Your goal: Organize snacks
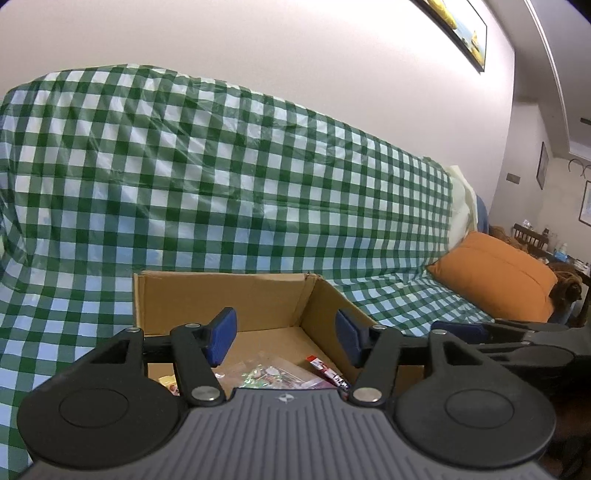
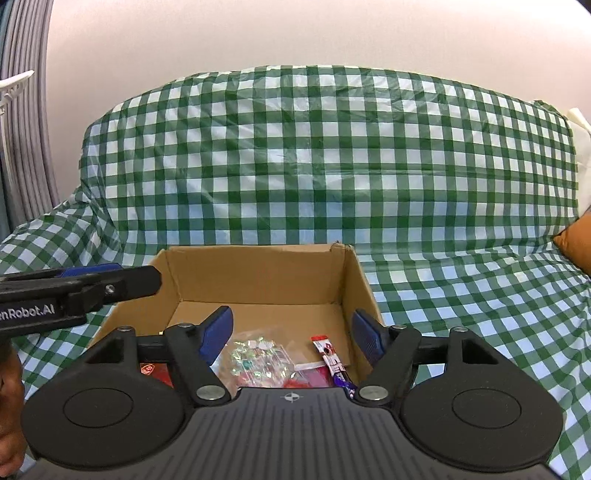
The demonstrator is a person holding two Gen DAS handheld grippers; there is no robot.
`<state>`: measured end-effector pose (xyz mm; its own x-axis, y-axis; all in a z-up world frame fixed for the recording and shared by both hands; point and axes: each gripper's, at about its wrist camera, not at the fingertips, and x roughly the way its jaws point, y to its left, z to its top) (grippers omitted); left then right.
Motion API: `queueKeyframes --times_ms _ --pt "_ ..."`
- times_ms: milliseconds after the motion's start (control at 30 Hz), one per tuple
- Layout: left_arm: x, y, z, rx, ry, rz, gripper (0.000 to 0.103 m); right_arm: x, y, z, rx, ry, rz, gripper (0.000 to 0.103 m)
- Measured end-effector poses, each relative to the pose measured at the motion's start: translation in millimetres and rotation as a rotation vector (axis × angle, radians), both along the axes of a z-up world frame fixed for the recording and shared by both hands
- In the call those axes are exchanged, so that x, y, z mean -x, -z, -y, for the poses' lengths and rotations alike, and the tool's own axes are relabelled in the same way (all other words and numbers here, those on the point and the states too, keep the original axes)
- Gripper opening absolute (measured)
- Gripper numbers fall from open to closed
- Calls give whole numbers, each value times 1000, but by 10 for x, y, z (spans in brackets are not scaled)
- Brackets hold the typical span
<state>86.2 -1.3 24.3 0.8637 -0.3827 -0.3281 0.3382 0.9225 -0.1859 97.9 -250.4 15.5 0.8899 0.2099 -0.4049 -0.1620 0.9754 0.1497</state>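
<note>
An open cardboard box (image 1: 221,295) (image 2: 258,273) sits on a sofa draped in green-and-white checked cloth. Inside lie a clear bag of wrapped candies (image 1: 273,374) (image 2: 258,358), a red-and-white stick packet (image 1: 327,371) (image 2: 328,354), a purple wrapper (image 2: 341,380) and a red packet (image 2: 155,371). My left gripper (image 1: 286,338) is open and empty, above the box's near side. My right gripper (image 2: 291,334) is open and empty, over the box's near edge. The right gripper shows at the right in the left wrist view (image 1: 498,332); the left gripper shows at the left in the right wrist view (image 2: 85,284).
An orange cushion (image 1: 495,277) (image 2: 576,247) lies on the sofa seat right of the box. The checked sofa back (image 2: 332,155) rises behind the box. A framed picture (image 1: 458,26) hangs on the wall above. A curtain (image 2: 22,110) hangs at far left.
</note>
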Motion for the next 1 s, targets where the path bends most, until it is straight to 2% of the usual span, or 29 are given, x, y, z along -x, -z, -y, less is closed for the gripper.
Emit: queueKeyframes --times_ms 67,133,233,300,367,433,467,533,733,800,900,1000 --pt "17 -1 -20 -12 -11 -2 73 5 -7 21 -9 6 -1 75" --pt "51 0 -35 -41 -35 5 86 22 -15 44 -18 16 0 77" --pt "94 8 -45 -92 -58 12 87 38 -33 46 -33 35 -2 80" --pt "120 14 -44 -126 -84 2 87 84 -61 75 -37 52 12 87" --pt "140 -3 -42 -145 -110 -29 90 154 -98 105 -36 69 39 90" --pt "153 -43 0 -193 -124 -79 101 214 -126 140 -33 79 64 98" --pt "165 -70 22 -220 -127 -101 101 239 -135 156 -27 83 71 103" --pt "252 -132 47 -244 -144 -126 101 273 -157 196 -12 83 66 103" --pt "714 -345 100 -222 -242 -150 102 488 -275 306 -94 92 -55 103" --pt "826 -381 120 -192 -228 -167 102 632 -262 293 -86 78 -66 103" --pt "932 -325 122 -158 -235 -213 102 816 -115 266 -53 74 -100 103" --pt "987 -152 103 -117 -251 -240 102 830 -31 241 -32 95 -175 103"
